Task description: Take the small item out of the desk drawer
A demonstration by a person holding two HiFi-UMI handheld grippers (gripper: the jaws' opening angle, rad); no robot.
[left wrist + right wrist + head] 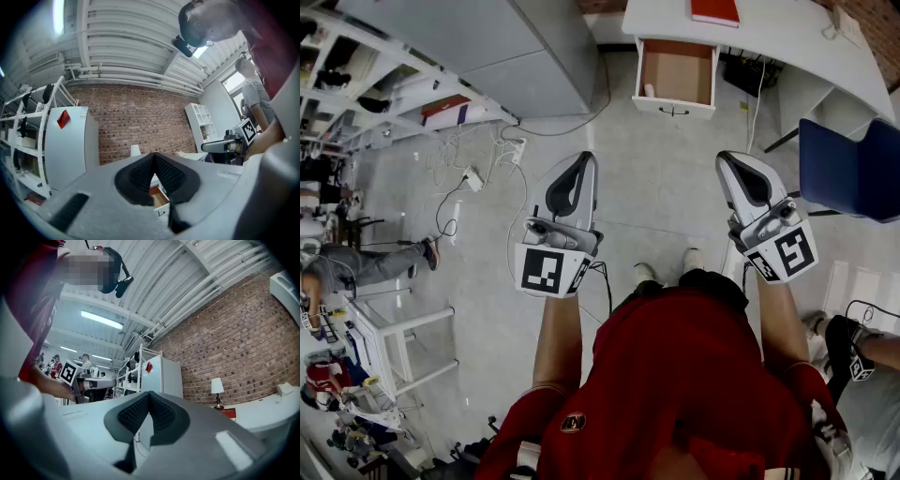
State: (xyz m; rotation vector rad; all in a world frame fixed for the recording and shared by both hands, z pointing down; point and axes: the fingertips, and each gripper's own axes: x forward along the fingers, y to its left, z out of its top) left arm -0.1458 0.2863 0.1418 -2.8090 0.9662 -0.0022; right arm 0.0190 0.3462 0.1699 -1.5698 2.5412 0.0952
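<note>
Both tools clenched, empty, well apart from the drawer.
Left tool (579, 161) and right tool (733, 161) are side by side above the floor; the small item (650, 90) lies in the open drawer (673, 109), left side, under the white surface (778, 33).

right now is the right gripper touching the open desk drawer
Apart. The head view shows the right gripper well short of the drawer, with bare floor between them; its jaws are shut on nothing.
</note>
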